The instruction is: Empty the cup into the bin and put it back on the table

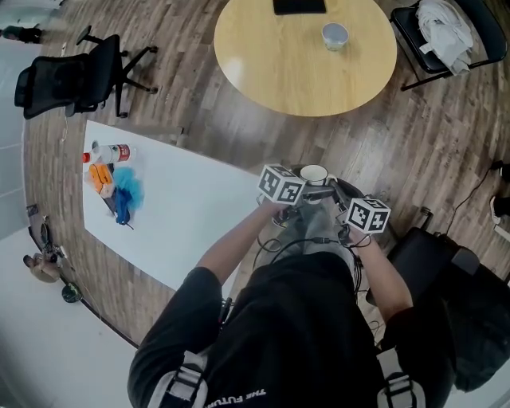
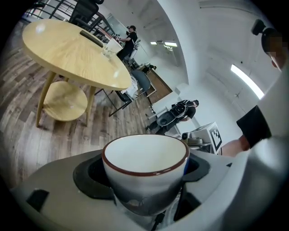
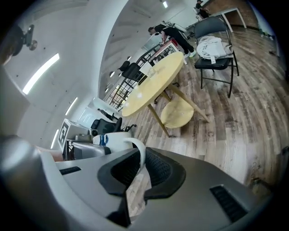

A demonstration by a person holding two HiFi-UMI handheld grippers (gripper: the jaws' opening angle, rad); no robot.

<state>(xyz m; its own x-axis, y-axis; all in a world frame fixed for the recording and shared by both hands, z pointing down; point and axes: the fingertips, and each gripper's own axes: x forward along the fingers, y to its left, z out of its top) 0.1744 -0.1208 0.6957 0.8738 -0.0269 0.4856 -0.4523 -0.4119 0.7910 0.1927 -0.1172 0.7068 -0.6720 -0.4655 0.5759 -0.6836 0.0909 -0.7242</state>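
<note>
A white cup with a brown rim hangs in front of the person's chest, held between both grippers. In the left gripper view the cup fills the gap between the jaws, whose pads press on its two sides. The cup's inside looks white and bare. My left gripper is shut on the cup's body. In the right gripper view my right gripper is shut on the cup's white handle. My right gripper comes in from the cup's right side.
A round wooden table stands ahead with a small glass and a dark flat thing on it. A white tabletop at the left carries a bottle and orange and blue items. Chairs stand at upper left and upper right.
</note>
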